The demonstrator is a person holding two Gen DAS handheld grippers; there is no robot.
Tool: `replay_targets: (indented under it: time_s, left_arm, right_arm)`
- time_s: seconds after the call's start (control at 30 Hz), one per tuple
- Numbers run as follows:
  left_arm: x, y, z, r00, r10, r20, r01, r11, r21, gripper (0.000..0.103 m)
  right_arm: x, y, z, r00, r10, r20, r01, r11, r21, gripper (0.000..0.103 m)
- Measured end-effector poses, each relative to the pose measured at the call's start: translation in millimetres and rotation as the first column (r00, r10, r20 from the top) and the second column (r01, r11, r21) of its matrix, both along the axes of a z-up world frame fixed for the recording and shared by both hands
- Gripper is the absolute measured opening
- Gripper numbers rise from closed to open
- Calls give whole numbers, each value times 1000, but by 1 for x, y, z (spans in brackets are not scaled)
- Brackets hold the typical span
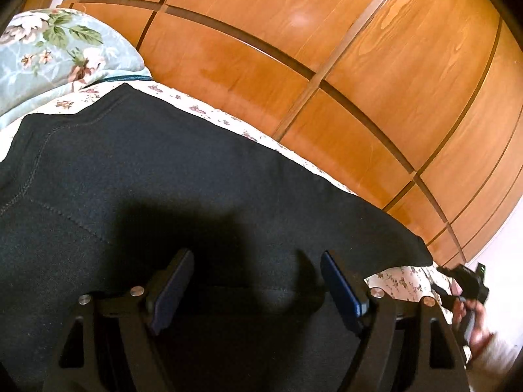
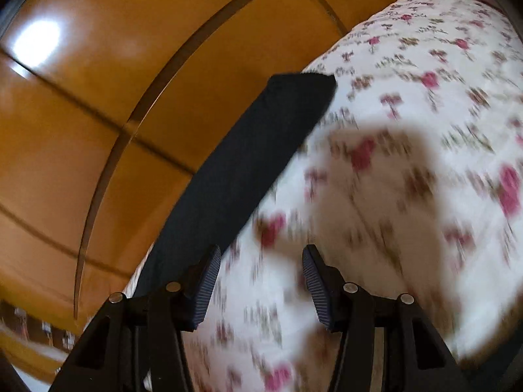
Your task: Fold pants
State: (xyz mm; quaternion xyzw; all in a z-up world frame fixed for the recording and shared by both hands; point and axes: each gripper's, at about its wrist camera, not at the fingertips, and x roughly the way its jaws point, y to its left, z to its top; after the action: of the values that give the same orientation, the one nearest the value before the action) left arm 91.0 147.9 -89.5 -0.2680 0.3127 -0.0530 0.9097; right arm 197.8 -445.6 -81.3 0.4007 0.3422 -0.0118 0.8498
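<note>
Black cloth covers most of the bed near its far edge: the pants [image 1: 163, 176] lie flat on the flowered bedspread [image 2: 408, 98], one leg running along that edge toward the wooden wardrobe [image 1: 327, 49]. Over the broad seat of the pants hovers the left claw [image 1: 256, 284], its jaws wide and holding nothing. Beyond the leg's end, over bare bedspread, the right claw [image 2: 261, 281] is also wide and empty; its view is blurred. To fold well, I would judge each claw should pinch only the upper edge of the cloth, one at the waist and one at the hem, and carry both over together so the leg stays straight. A flowered quilt [image 1: 49, 52] is heaped at the bed's far left corner, close to the waistband, and could catch the fold. The bedspread itself may get pinched along with the cloth.
</note>
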Motion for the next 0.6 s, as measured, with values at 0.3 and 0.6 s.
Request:
replay_targets:
  time_s: [0.3,0.6]
  left_arm:
    - [2,-5,-2,1000,-4,18,3,999,37,83]
    - [2,-6,-4,1000,-11,29,10,999,40,85]
  right_arm:
    - [62,-35,-8,991,-130,12,129,989,70,48]
    - [84,-36,-2,985,-170,-13,170,985,8,15]
